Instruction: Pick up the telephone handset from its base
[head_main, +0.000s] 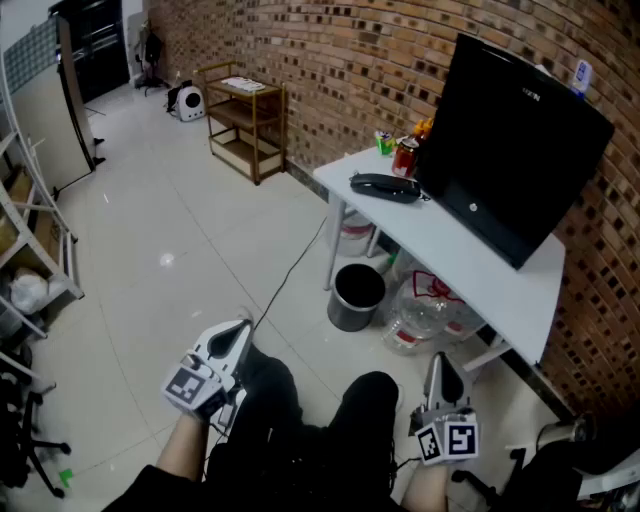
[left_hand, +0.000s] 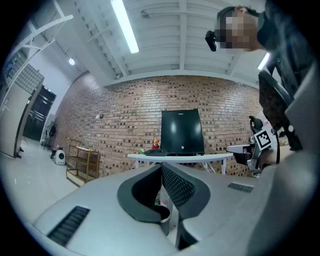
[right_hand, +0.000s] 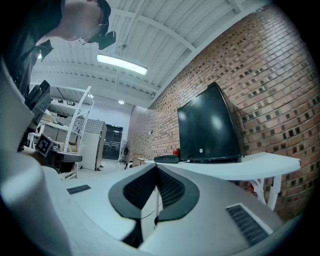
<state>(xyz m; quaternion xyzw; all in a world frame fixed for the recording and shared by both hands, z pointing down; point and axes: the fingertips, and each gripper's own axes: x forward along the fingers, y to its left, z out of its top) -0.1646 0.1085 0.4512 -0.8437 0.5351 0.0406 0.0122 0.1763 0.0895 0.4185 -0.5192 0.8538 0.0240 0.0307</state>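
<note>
Both my claws sit low by my knees, shut tight with nothing in them. My left gripper (head_main: 243, 328) points at the floor ahead, and my right gripper (head_main: 438, 362) is nearer the table legs. The telephone handset (head_main: 385, 187) lies on the white table (head_main: 470, 272), well apart from both claws, up ahead, just beside the black screen (head_main: 510, 150) and a red can (head_main: 405, 156).
</note>
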